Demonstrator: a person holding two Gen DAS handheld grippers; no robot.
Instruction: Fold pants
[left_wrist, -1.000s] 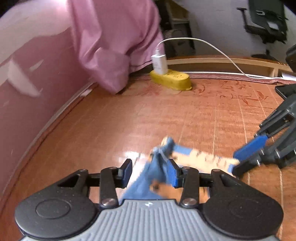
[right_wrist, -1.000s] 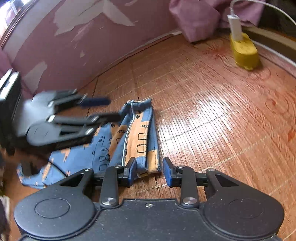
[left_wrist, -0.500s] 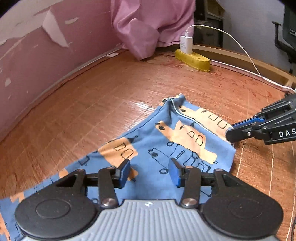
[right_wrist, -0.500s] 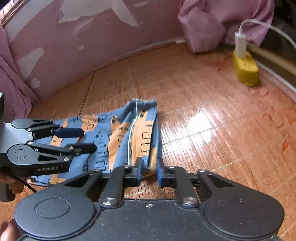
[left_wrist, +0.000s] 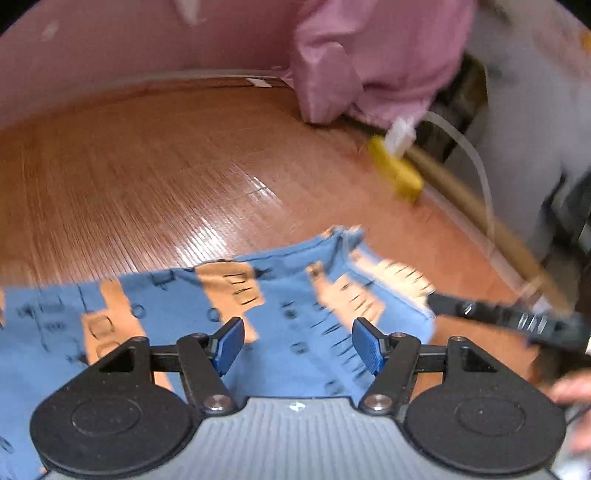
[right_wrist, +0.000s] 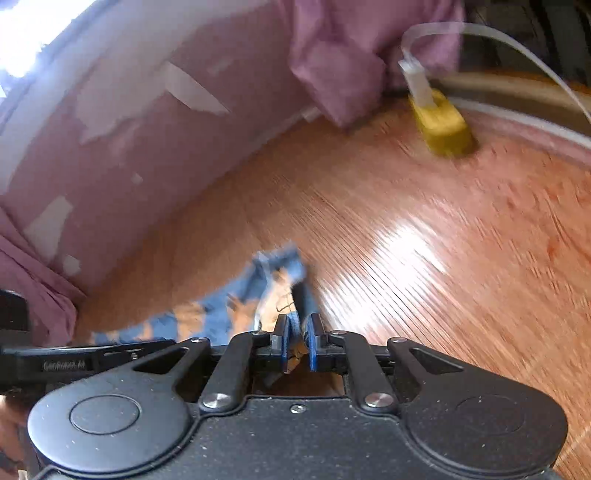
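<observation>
Mid-fold: right gripper (right_wrist: 297, 341) jaws clamped on the pants (left_wrist: 280, 325) edge, left gripper (left_wrist: 297, 345) jaws apart above them, next needing a grasp.

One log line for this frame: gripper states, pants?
left hand-held gripper: open over pants | right hand-held gripper: shut on pants edge | pants: spread on bamboo mat

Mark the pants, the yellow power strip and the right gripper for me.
pants (left_wrist: 295, 332), left wrist view, blue fabric between the open fingers.
yellow power strip (right_wrist: 445, 127), right wrist view, top of its body.
right gripper (right_wrist: 296, 341), right wrist view, between fingertips clamped on the pants edge.
</observation>
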